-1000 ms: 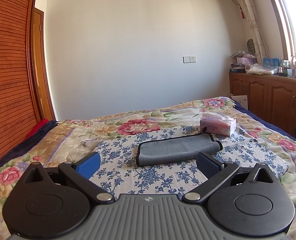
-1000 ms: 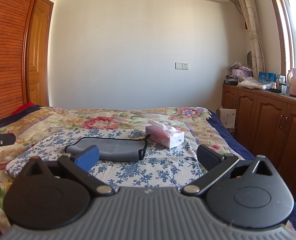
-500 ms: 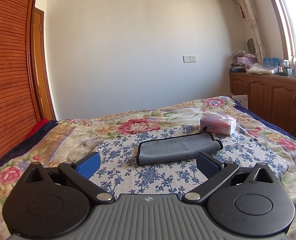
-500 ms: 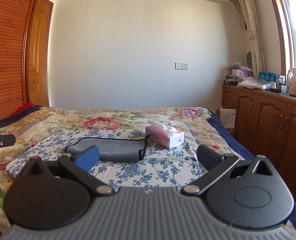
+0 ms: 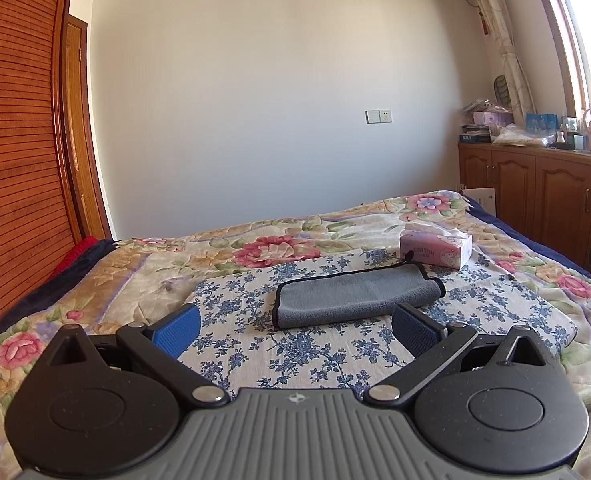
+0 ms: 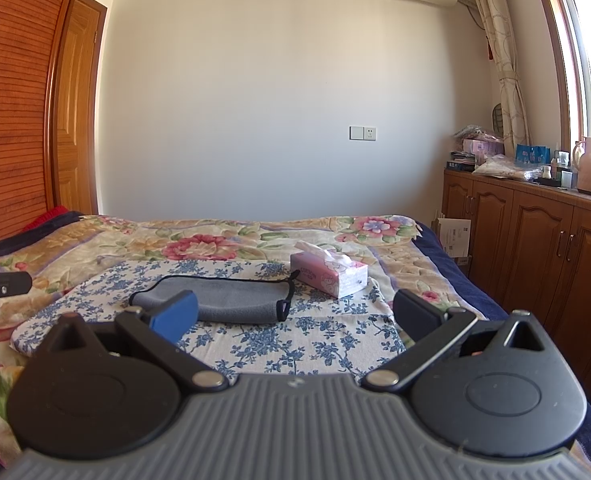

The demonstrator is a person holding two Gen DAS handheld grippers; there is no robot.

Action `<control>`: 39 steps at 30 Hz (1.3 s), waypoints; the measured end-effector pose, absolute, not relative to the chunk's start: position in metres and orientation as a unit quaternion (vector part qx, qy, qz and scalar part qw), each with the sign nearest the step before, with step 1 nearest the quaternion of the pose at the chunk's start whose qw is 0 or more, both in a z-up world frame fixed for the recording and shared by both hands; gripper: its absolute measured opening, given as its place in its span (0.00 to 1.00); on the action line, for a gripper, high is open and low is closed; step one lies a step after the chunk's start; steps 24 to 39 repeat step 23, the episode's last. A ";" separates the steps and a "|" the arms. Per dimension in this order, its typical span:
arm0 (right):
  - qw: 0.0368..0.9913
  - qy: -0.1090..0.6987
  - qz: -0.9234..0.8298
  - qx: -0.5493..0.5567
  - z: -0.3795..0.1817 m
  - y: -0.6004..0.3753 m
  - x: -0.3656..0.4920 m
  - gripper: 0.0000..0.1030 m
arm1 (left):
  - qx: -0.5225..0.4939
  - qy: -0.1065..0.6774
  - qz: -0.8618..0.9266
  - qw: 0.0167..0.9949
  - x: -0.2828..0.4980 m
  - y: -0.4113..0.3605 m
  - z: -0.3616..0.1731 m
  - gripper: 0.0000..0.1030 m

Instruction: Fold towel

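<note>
Bed [image 5: 375,216] carries a blue-flowered cloth [image 5: 255,344]; on it lies the grey towel [image 5: 355,294], already doubled lengthwise, black-edged, hanging loop toward the pink tissue box [image 5: 435,246] just beside it. Left gripper [image 5: 293,326] and right gripper [image 6: 295,312] hover short of the towel, jaws released, nothing held. Recommended: take both corners of one short end evenly, lift low, lay edge to edge.
</note>
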State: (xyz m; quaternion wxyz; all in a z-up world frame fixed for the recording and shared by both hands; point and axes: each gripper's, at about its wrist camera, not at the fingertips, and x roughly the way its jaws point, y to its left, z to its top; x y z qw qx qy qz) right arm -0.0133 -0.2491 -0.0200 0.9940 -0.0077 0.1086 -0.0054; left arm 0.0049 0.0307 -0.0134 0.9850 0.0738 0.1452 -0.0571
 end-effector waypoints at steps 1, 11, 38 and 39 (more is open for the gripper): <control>0.994 0.109 -0.005 -0.008 -0.020 -0.249 -0.013 1.00 | 0.075 0.146 -0.057 0.985 0.005 0.030 -0.013 1.00; 0.994 0.109 -0.005 -0.008 -0.020 -0.249 -0.013 1.00 | 0.076 0.148 -0.057 0.984 0.006 0.034 -0.016 1.00; 0.994 0.108 -0.006 -0.008 -0.020 -0.249 -0.014 1.00 | 0.077 0.148 -0.057 0.984 0.006 0.034 -0.016 1.00; 0.994 0.108 -0.006 -0.008 -0.020 -0.249 -0.014 1.00 | 0.077 0.148 -0.057 0.984 0.006 0.034 -0.016 1.00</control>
